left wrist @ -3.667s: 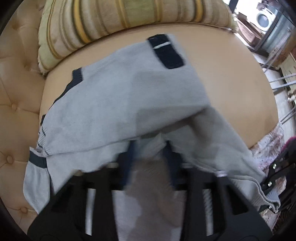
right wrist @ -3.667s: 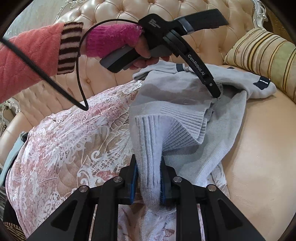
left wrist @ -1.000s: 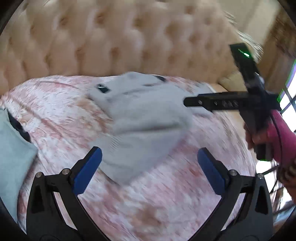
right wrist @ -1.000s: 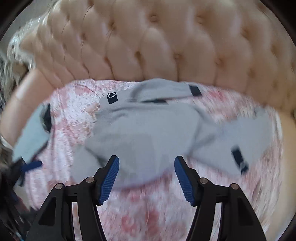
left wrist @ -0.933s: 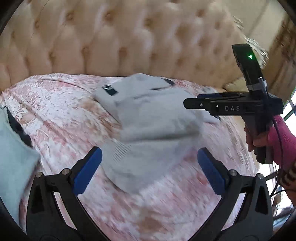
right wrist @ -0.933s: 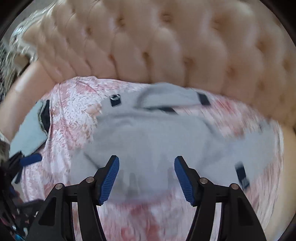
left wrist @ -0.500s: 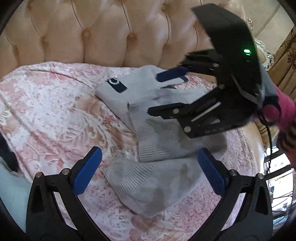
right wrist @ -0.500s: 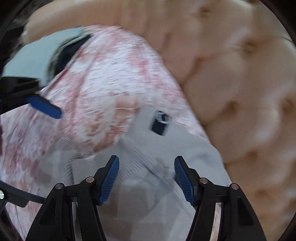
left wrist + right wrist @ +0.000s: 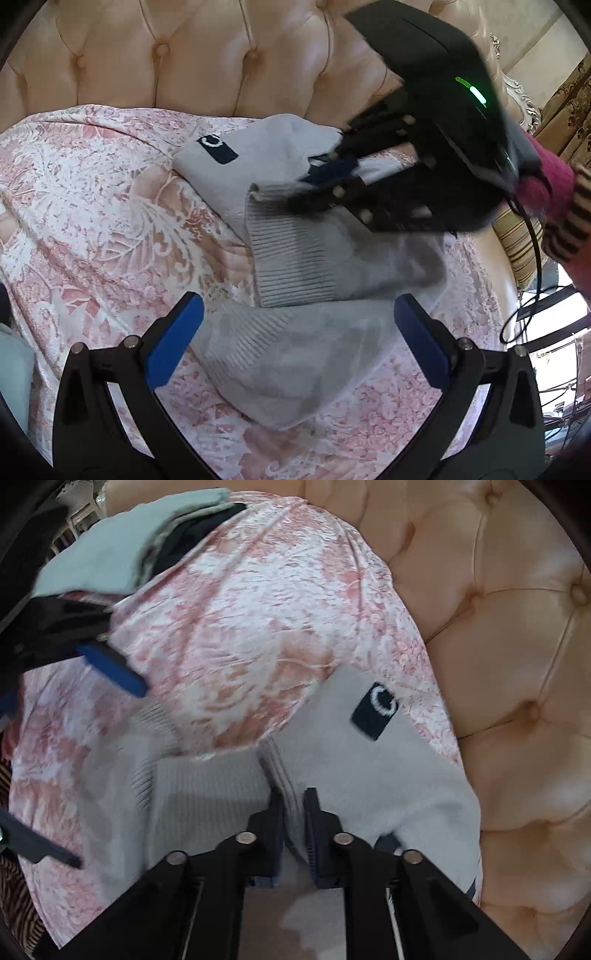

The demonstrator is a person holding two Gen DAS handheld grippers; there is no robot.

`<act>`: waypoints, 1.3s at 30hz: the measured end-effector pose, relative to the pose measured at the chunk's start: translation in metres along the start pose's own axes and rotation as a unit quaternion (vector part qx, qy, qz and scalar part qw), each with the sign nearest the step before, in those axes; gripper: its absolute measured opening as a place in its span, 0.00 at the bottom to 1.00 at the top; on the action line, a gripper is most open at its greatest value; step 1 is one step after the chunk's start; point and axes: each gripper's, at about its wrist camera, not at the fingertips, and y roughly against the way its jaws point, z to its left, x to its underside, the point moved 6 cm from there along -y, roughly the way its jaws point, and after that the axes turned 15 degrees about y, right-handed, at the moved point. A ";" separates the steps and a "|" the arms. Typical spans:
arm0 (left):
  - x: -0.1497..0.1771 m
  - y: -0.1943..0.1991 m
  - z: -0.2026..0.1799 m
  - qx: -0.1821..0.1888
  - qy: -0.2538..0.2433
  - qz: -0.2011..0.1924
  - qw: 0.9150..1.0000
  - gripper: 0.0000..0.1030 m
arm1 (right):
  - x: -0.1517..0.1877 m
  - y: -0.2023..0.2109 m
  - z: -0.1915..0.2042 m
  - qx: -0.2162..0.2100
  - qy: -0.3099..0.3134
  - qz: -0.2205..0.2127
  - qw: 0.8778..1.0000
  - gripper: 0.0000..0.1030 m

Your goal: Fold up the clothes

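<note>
A grey knit sweater (image 9: 317, 280) with a dark logo patch (image 9: 217, 148) lies crumpled on the pink floral sofa cover (image 9: 92, 206). My left gripper (image 9: 295, 332) is open and empty, hovering just above the sweater's near ribbed hem. My right gripper (image 9: 293, 805) is shut on a ribbed edge of the sweater (image 9: 369, 775), near the patch (image 9: 375, 710). It also shows in the left wrist view (image 9: 325, 181), reaching in from the right over the sweater's far part.
The tufted beige sofa back (image 9: 221, 62) stands behind the sweater. Folded light-teal and dark clothes (image 9: 110, 550) lie at the cover's far end. A striped cushion (image 9: 517, 243) sits to the right.
The right gripper has swung in over the sweater and closed on its ribbed edge; half a second ago it was open. The left gripper stays open and has edged closer.
</note>
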 end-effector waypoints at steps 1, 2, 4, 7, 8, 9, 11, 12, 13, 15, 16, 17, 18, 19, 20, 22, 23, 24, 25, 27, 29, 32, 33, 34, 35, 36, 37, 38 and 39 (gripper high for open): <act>0.001 0.000 -0.002 -0.002 -0.002 0.002 1.000 1.00 | 0.004 0.005 0.007 0.009 -0.001 0.003 1.000 0.07; 0.003 0.001 -0.004 -0.005 -0.006 0.003 1.000 1.00 | 0.009 0.011 0.013 0.018 -0.003 0.005 1.000 0.07; 0.009 0.007 -0.012 -0.007 -0.019 0.002 1.000 1.00 | 0.016 0.031 0.025 0.029 -0.021 -0.015 0.999 0.07; 0.021 0.022 -0.025 -0.006 -0.046 -0.004 0.999 1.00 | 0.029 0.068 0.045 0.055 -0.059 -0.055 0.995 0.07; 0.024 0.026 -0.029 -0.006 -0.053 -0.007 0.999 1.00 | 0.032 0.079 0.051 0.063 -0.072 -0.066 0.993 0.07; 0.028 0.030 -0.033 -0.005 -0.055 -0.007 0.998 1.00 | 0.034 0.086 0.058 0.072 -0.084 -0.074 0.991 0.07; 0.037 0.039 -0.042 -0.001 -0.058 -0.010 0.998 1.00 | 0.037 0.095 0.074 0.090 -0.108 -0.086 0.986 0.07; 0.041 0.042 -0.045 -0.001 -0.058 -0.012 0.998 1.00 | 0.041 0.100 0.082 0.096 -0.122 -0.091 0.984 0.07; 0.045 0.045 -0.048 -0.001 -0.057 -0.014 0.998 1.00 | 0.046 0.105 0.089 0.104 -0.139 -0.097 0.980 0.07; 0.057 0.052 -0.052 0.000 -0.052 -0.017 0.999 1.00 | 0.053 0.113 0.100 0.116 -0.166 -0.110 0.973 0.07; 0.064 0.056 -0.054 0.003 -0.048 -0.018 0.999 1.00 | 0.056 0.118 0.105 0.123 -0.178 -0.118 0.969 0.07; 0.071 0.059 -0.054 0.005 -0.043 -0.017 0.999 1.00 | 0.059 0.124 0.111 0.130 -0.190 -0.127 0.965 0.07; 0.080 0.062 -0.051 0.004 -0.038 -0.016 0.999 1.00 | 0.062 0.133 0.119 0.139 -0.204 -0.138 0.959 0.07; 0.087 0.064 -0.049 0.003 -0.034 -0.015 0.999 1.00 | 0.066 0.141 0.128 0.149 -0.216 -0.150 0.953 0.07; 0.095 0.066 -0.047 0.002 -0.031 -0.013 0.999 1.00 | 0.070 0.149 0.137 0.159 -0.226 -0.161 0.948 0.07; 0.111 0.069 -0.044 -0.002 -0.025 -0.011 1.000 1.00 | 0.080 0.162 0.152 0.175 -0.242 -0.174 0.938 0.07; 0.118 0.071 -0.042 -0.003 -0.022 -0.009 1.000 1.00 | 0.085 0.167 0.158 0.182 -0.249 -0.178 0.934 0.07; 0.126 0.071 -0.041 -0.005 -0.020 -0.006 1.000 1.00 | 0.091 0.169 0.165 0.186 -0.257 -0.180 0.931 0.07; 0.131 0.069 -0.042 -0.007 -0.019 -0.002 1.000 1.00 | 0.097 0.171 0.172 0.190 -0.265 -0.180 0.928 0.07; 0.139 0.057 -0.045 -0.026 -0.033 0.008 0.999 1.00 | 0.109 0.171 0.185 0.195 -0.281 -0.180 0.922 0.07; 0.145 0.041 -0.049 -0.056 -0.055 0.020 0.997 1.00 | 0.118 0.165 0.195 0.197 -0.299 -0.175 0.917 0.07; 0.156 0.024 -0.056 -0.090 -0.088 0.032 0.992 1.00 | 0.126 0.158 0.204 0.198 -0.327 -0.180 0.906 0.07; 0.160 0.023 -0.059 -0.096 -0.098 0.029 0.990 1.00 | 0.127 0.156 0.206 0.197 -0.334 -0.184 0.903 0.07; 0.162 0.024 -0.062 -0.104 -0.109 0.017 0.988 1.00 | 0.128 0.154 0.209 0.197 -0.341 -0.188 0.900 0.07; 0.164 0.024 -0.065 -0.112 -0.121 0.005 0.986 1.00 | 0.128 0.153 0.211 0.196 -0.344 -0.190 0.898 0.07; 0.165 0.025 -0.067 -0.122 -0.132 -0.007 0.984 1.00 | 0.127 0.152 0.212 0.195 -0.344 -0.191 0.898 0.07; 0.163 0.023 -0.068 -0.141 -0.145 -0.022 0.979 1.00 | 0.127 0.152 0.211 0.194 -0.344 -0.192 0.898 0.07; 0.161 0.022 -0.069 -0.160 -0.158 -0.037 0.974 1.00 | 0.126 0.152 0.211 0.193 -0.344 -0.193 0.898 0.07; 0.159 0.021 -0.071 -0.179 -0.170 -0.052 0.968 1.00 | 0.126 0.153 0.209 0.192 -0.345 -0.195 0.898 0.07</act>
